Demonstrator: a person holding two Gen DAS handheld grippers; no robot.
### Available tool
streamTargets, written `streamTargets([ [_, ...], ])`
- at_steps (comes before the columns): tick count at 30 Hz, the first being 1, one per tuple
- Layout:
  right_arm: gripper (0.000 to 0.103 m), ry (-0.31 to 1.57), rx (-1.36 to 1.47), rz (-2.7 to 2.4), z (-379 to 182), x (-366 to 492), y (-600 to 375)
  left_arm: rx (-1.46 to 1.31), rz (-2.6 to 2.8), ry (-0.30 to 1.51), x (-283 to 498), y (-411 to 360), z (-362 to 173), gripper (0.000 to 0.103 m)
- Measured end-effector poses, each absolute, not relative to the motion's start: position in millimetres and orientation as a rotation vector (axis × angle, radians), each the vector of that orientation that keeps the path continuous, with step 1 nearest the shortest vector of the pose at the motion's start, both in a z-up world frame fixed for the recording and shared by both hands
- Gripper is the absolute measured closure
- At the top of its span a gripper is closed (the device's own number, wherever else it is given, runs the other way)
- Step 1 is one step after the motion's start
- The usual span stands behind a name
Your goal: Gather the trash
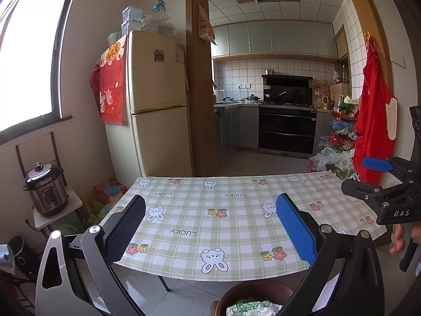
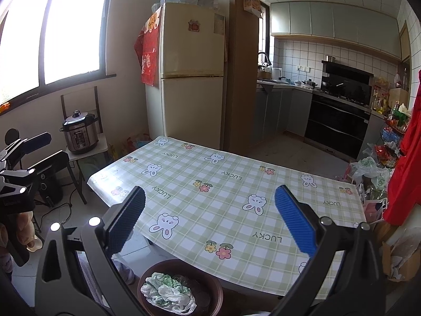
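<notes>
A brown round bin (image 2: pixel 210 284) stands on the floor below the table's near edge, holding crumpled white-and-green plastic trash (image 2: pixel 168 293). It also shows at the bottom of the left wrist view (image 1: pixel 252 289), with the trash (image 1: pixel 252 308) inside. My left gripper (image 1: pixel 210 226) is open and empty above the table edge. My right gripper (image 2: pixel 210 218) is open and empty, held over the table's near edge above the bin. The table (image 2: pixel 236 184) has a green checked cloth with rabbits. The right gripper also appears in the left wrist view (image 1: pixel 379 173), and the left gripper in the right wrist view (image 2: pixel 39 150).
A cream fridge (image 1: pixel 158 100) stands behind the table. A pressure cooker (image 2: pixel 80 131) sits on a small stool at left. A red apron (image 1: pixel 373 121) hangs at right, above plastic bags (image 1: pixel 331 158) on the floor. A cardboard box (image 2: pixel 400 258) with paper sits at far right.
</notes>
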State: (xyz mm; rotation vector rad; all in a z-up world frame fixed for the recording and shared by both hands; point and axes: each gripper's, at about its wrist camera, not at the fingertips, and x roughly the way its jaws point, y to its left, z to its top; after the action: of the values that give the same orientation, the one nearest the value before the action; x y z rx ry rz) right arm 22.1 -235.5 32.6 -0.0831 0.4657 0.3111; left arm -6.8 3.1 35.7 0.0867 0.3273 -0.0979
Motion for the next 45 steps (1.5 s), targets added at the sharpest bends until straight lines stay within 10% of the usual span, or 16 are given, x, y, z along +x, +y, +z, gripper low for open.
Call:
streamTargets([
  [45, 0.006, 0.450, -0.080, 0.295, 44.4, 17.6, -237.7, 0.104, -0.113, 0.322, -8.7, -0.9, 46.1, 0.006],
])
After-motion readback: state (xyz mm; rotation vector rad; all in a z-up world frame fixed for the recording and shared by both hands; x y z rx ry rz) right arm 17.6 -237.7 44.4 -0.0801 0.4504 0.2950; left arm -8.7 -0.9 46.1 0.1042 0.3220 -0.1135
